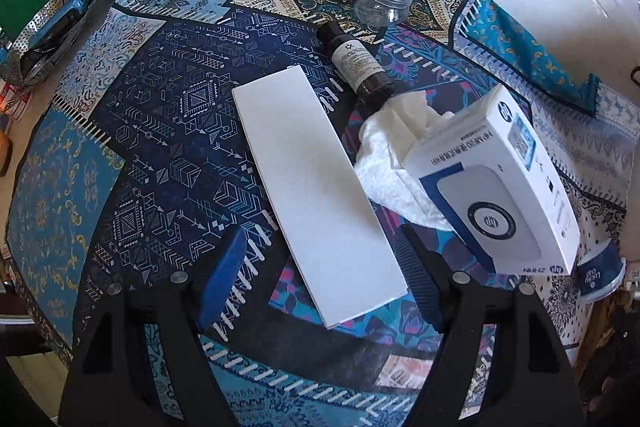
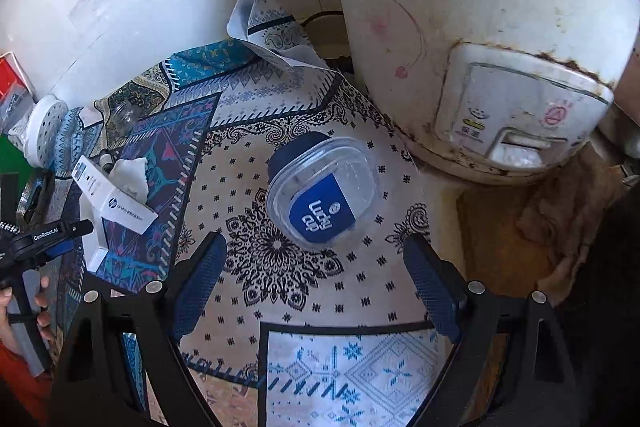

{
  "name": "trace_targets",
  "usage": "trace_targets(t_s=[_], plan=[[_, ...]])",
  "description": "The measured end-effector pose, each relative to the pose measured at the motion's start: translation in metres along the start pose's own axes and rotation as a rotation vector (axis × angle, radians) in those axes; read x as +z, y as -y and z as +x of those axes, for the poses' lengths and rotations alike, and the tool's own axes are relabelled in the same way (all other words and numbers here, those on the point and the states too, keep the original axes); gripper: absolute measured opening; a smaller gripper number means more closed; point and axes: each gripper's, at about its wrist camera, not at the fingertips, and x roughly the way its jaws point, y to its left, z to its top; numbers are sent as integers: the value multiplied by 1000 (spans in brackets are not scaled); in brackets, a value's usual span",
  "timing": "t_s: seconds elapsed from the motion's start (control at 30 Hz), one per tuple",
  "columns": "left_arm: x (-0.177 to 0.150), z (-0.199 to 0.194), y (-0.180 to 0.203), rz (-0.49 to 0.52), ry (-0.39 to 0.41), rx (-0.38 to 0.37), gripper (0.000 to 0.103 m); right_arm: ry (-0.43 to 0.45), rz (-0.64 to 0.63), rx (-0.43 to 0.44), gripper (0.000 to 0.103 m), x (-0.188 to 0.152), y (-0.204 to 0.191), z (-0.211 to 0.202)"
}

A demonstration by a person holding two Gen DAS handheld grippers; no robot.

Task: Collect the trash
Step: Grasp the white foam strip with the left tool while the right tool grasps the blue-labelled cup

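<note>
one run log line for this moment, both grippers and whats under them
left gripper: open, over flat white box | right gripper: open, over clear plastic cup | held: nothing | trash on tablecloth

The HP logo is printed on the white and blue box [image 1: 494, 187], on its front ring, its top corner and its lower edge; the Chinese lettering along its side is too small to be read. "Lucky cup" is written on the blue label of the clear plastic cup [image 2: 322, 189]. "GenRobot.AI" is marked on the left claw [image 2: 60, 229]. The dark bottle's [image 1: 356, 61] label cannot be read.
</note>
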Motion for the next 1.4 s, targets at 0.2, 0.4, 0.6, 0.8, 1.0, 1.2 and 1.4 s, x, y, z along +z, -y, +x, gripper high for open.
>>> trace_targets(t_s=[0.2, 0.4, 0.6, 0.8, 1.0, 1.2, 1.4], plan=[[-1, 7, -12, 27, 8, 38, 77, -22, -41, -54, 88, 21, 0, 29], [2, 8, -31, 16, -25, -19, 77, -35, -26, -43, 88, 29, 7, 46], [21, 19, -27, -21, -32, -54, 77, -26, -51, -35, 81, 29, 6, 50], [37, 34, -11, -23, -31, -38, 76, -32, -57, -15, 81, 26, 2, 49], [32, 34, 5, 41, 11, 43, 56, -15, -62, 10, 81, 20, -5, 36], [8, 17, -9, 35, 8, -11, 50, 15, -78, 38, 81, 14, -16, 17], [-25, -21, -16, 69, 34, -54, 50, 25, -73, 47, 81, -5, -33, -4]])
